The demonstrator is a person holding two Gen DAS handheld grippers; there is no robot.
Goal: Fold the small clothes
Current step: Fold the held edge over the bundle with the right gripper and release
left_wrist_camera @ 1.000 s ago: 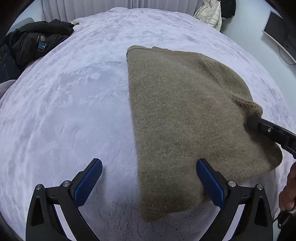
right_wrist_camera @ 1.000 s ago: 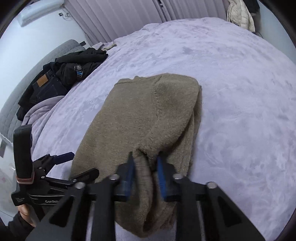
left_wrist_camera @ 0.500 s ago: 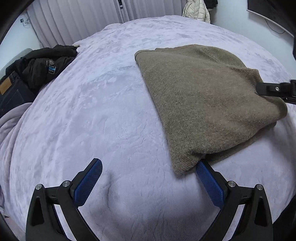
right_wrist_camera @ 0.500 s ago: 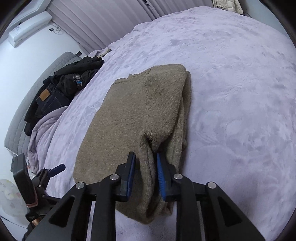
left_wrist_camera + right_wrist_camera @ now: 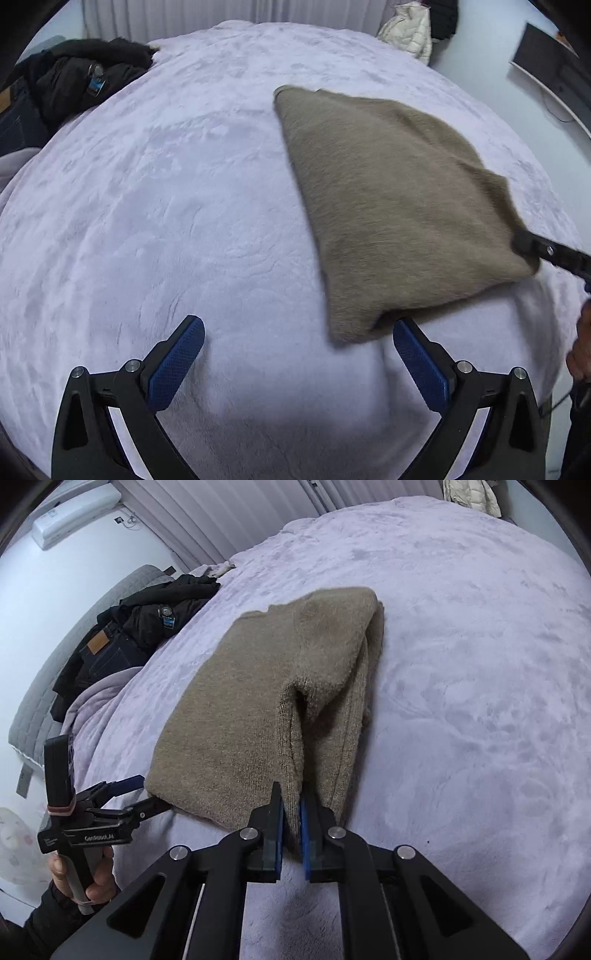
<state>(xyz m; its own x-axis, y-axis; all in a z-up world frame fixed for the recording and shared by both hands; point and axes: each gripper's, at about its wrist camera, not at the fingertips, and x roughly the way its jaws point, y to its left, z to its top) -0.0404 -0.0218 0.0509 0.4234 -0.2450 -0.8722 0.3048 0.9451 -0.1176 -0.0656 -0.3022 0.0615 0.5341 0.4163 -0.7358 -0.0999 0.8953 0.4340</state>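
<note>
Right wrist view shows your right tool [image 5: 291, 812] clamped on the near fold of the brown sweater [image 5: 258, 709] on the bed [image 5: 480, 664], likely to drag it. Your left tool [image 5: 295, 343] gapes empty beside its near corner.

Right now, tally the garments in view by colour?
Olive-brown knit sweater: 1
Black jacket: 1
Dark blue jeans with tan patch: 1
Cream puffer jacket: 1
Total: 4
</note>
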